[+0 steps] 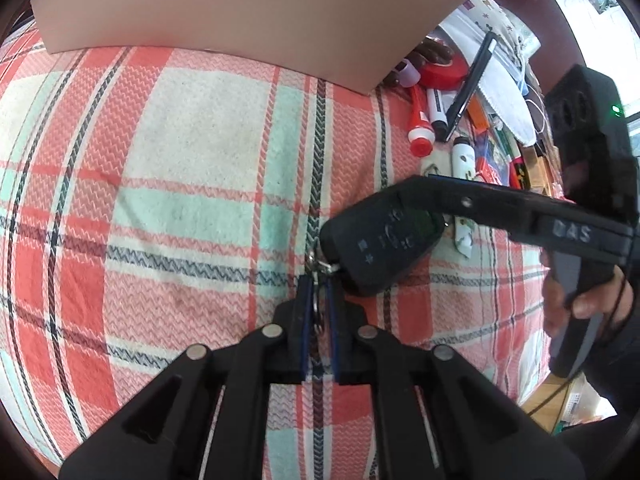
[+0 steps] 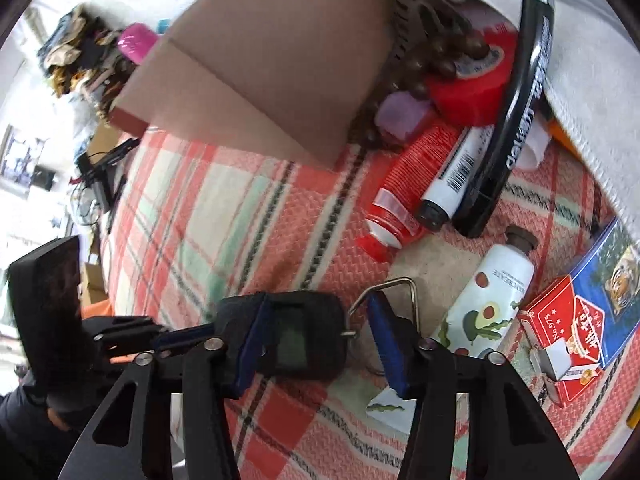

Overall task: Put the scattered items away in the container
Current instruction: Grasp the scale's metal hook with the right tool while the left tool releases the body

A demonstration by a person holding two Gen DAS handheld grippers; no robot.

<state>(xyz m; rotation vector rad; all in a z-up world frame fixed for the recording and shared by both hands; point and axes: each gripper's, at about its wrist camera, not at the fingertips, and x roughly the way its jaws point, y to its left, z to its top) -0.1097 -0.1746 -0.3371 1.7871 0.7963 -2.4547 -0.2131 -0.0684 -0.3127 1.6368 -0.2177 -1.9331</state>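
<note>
A black hand-held luggage scale (image 1: 378,246) hangs just above the plaid cloth; in the right wrist view it (image 2: 296,334) shows its small screen. My left gripper (image 1: 319,312) is shut on the scale's metal ring. My right gripper (image 2: 316,344) is open, its blue pads on either side of the scale, with a wire hook (image 2: 394,292) at the right pad. The cardboard box (image 1: 240,12) stands at the far side of the cloth and also shows in the right wrist view (image 2: 256,80).
Scattered to the right of the box: a red tube (image 2: 412,184), a marker (image 2: 452,176), a black pen-like case (image 2: 516,120), red tape (image 2: 472,84), a white lotion tube (image 2: 488,308), a red card box (image 2: 568,332), beads and a white cloth.
</note>
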